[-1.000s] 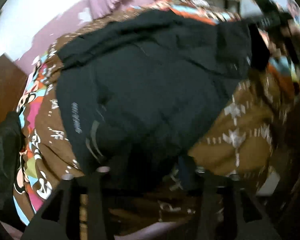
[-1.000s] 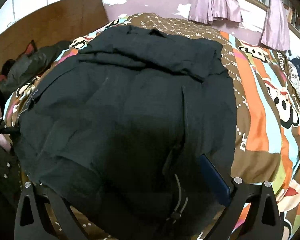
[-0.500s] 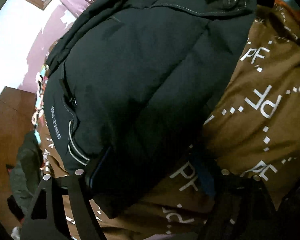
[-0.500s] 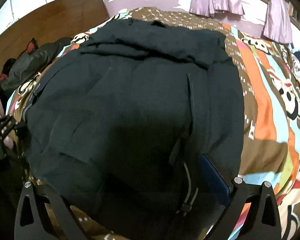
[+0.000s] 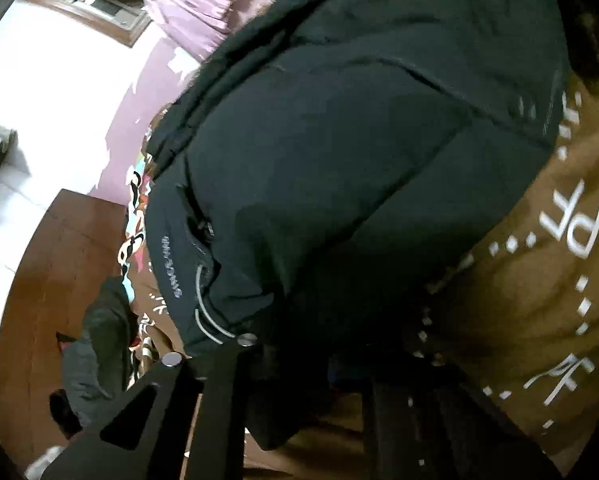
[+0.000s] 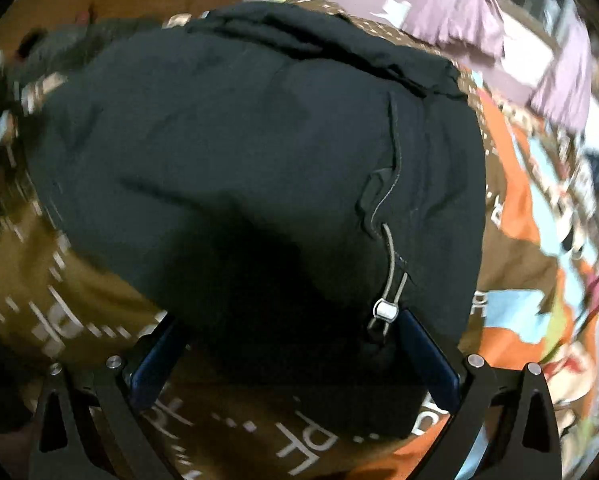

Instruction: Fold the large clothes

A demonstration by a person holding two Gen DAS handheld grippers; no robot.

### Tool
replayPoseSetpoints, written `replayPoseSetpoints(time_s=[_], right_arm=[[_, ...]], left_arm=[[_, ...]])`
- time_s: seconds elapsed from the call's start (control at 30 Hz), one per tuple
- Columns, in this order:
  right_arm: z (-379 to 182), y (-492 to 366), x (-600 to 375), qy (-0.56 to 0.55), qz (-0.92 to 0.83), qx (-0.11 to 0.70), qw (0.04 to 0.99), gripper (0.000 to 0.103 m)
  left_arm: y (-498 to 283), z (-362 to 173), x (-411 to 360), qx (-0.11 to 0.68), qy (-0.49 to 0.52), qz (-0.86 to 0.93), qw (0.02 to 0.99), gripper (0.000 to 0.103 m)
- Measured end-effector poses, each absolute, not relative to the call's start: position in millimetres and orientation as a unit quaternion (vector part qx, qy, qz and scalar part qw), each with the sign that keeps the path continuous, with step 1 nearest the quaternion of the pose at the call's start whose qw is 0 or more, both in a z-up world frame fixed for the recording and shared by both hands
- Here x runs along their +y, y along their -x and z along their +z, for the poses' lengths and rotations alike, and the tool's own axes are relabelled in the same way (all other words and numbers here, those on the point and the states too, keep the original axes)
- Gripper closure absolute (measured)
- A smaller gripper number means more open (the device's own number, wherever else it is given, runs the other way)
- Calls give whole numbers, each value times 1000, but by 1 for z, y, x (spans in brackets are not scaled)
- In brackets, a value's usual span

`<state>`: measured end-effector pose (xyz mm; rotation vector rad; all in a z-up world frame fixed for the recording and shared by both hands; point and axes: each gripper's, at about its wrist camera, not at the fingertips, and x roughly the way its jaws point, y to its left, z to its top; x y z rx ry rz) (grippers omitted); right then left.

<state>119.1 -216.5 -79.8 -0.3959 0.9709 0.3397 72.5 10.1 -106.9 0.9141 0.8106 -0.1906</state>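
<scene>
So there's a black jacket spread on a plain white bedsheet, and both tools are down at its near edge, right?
Not quite: the black jacket lies on a colourful patterned bedcover, brown with white lettering plus orange and blue, not plain white. The right wrist view shows it. The rest holds.

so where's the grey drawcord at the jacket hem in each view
Left wrist: the drawcord loops at lower left of the black jacket, above the left gripper.
Right wrist: the drawcord hangs right of centre, with its toggle.
Shared landmark: the purple curtains on the far wall.
</scene>
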Motion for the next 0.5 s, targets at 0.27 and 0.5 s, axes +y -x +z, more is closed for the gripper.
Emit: replayPoseSetpoints(time_s=[0.27, 0.5], right_arm=[[-79, -118, -197, 212, 135, 415, 874, 0], [-78, -132, -171, 238, 97, 390, 884, 0]], left_arm=[[-92, -40, 15, 385, -325, -111, 856, 96], [-126, 23, -3, 352, -283, -125, 884, 96]])
